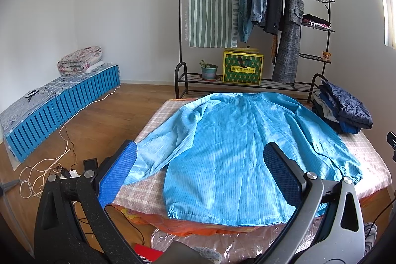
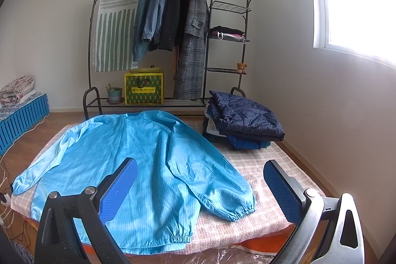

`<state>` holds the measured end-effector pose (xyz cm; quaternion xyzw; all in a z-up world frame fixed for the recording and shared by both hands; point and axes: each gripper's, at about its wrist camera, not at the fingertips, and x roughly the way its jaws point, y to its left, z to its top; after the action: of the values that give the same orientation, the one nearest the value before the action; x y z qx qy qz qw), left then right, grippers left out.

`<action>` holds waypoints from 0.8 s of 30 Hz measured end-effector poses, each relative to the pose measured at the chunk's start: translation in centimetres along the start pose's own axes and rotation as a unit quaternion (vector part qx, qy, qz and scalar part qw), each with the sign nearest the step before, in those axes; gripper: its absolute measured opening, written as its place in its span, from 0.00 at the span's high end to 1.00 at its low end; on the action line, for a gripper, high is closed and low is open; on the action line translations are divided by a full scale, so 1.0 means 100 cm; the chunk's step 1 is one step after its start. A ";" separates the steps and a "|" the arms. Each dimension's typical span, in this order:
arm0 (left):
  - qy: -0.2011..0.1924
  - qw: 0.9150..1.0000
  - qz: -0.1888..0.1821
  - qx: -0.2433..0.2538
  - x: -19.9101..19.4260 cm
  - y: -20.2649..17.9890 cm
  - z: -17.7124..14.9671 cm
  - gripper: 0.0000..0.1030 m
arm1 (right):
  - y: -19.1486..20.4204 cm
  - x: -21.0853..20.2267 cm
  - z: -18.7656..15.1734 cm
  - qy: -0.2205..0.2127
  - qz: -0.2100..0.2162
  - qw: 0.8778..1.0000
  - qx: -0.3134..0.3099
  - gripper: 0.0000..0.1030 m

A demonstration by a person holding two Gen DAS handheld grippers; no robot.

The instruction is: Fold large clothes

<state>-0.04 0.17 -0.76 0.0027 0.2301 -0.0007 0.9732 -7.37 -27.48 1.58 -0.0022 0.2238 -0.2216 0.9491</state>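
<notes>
Lying flat on the checked bed cover [image 2: 259, 165], the blue jacket [image 1: 235, 152] shows no readable label; the left gripper [image 1: 200, 172] and right gripper [image 2: 200, 187] hover spread, empty; the yellow bag's [image 1: 242, 68] print is illegible.

I count one light blue jacket [image 2: 138, 160] on my bed, one stack of folded clothes [image 2: 243, 121] at upper right, four hanging garments [image 2: 173, 24], one striped cloth [image 2: 115, 24], one potted plant [image 2: 114, 93], one teddy bear [image 2: 241, 67].

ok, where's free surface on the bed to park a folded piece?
Bare checked cover on the right, between the blue jacket's right sleeve and the bed edge, in front of the folded stack. Small strip by the left sleeve. Centre and far-right corner are taken.
</notes>
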 end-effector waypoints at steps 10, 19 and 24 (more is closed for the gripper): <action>-0.001 1.000 0.001 -0.001 -0.003 0.005 0.000 0.00 | 0.005 -0.001 0.002 -0.001 0.004 1.000 0.001 0.00; 0.000 1.000 0.002 -0.001 -0.003 0.008 -0.003 0.00 | 0.014 -0.005 0.003 -0.005 0.017 1.000 -0.001 0.00; 0.002 1.000 0.004 0.001 -0.003 0.032 0.005 0.00 | 0.017 -0.007 0.004 -0.006 0.022 1.000 -0.004 0.00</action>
<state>-0.07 3.36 -0.12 0.0048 0.2316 0.0030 0.9728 -7.01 -25.70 2.05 -0.0020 0.2189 -0.1995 0.9551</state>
